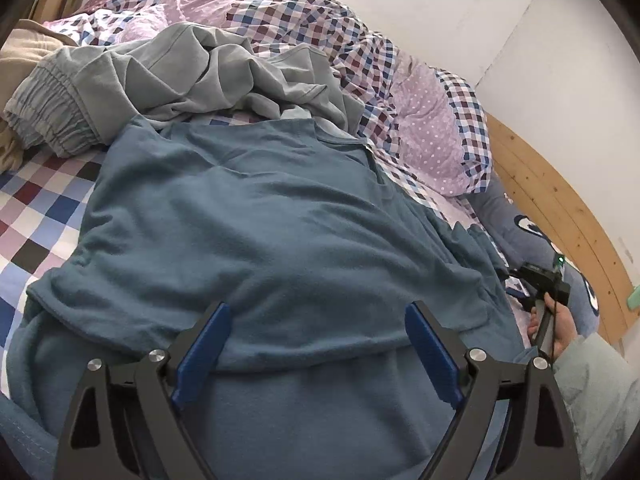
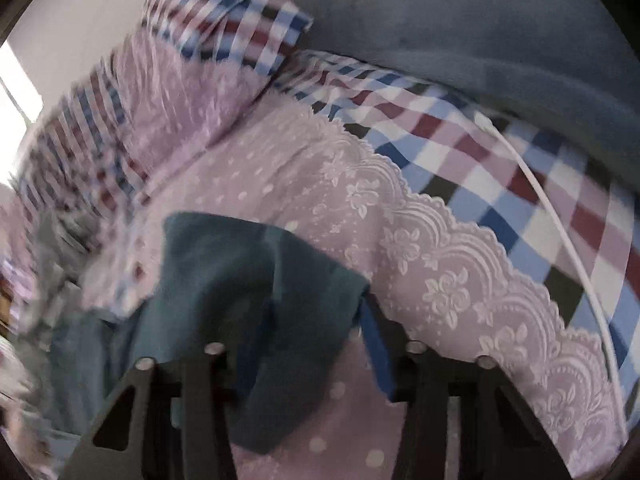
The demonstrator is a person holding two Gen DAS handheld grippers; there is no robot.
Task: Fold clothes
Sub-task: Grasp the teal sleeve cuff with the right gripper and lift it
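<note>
One view alone shows teal T-shirt (image 2: 256, 280) draping right tool (image 2: 316, 344).

— What sort of room is it?

— A bedroom. A bed (image 1: 36, 204) fills most of the left wrist view, under a checked sheet in blue, maroon, white and lilac.

— And behind it?

— A plain white wall (image 1: 460, 12) runs along the far side. A rumpled quilt (image 1: 424, 120), lilac with white dots and checked borders, is heaped against it.

— Any wood?

— A curved pale wooden headboard (image 1: 560, 200) at the right, with a blue-grey pillow (image 1: 532, 232) lying against it.

— The other view?

— Blurred. It shows a lilac lace-edged cloth (image 2: 440, 280) over the checks, a thin white cable (image 2: 560, 216) across them, and bright light at the left edge.

— Anything further off?

— Something like cardboard boxes (image 1: 56, 0) at the top left, too dim to tell.
</note>
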